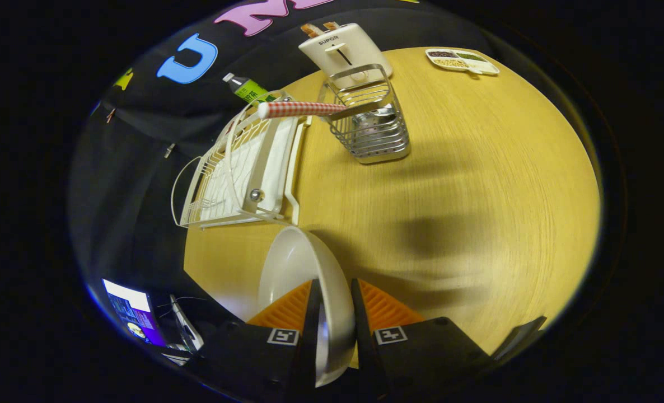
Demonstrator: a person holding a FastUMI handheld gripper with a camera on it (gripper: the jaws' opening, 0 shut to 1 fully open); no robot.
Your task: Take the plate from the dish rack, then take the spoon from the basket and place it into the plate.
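A white plate [301,268] stands on edge between my fingers, and my gripper [336,319] is shut on its rim. It hangs just above the wooden table [477,184], near the front corner of the white wire dish rack [242,168]. Beyond the rack stands a metal wire basket [374,120]. A spoon with a red-and-white checked handle [301,109] leans out of the basket toward the rack; its bowl is hidden inside the basket.
A white toaster [343,50] with bread in it stands behind the basket. A green bottle [248,89] lies behind the rack. A divided snack tray [462,60] sits at the table's far edge. A lit screen [130,313] is beside the table, below the rack.
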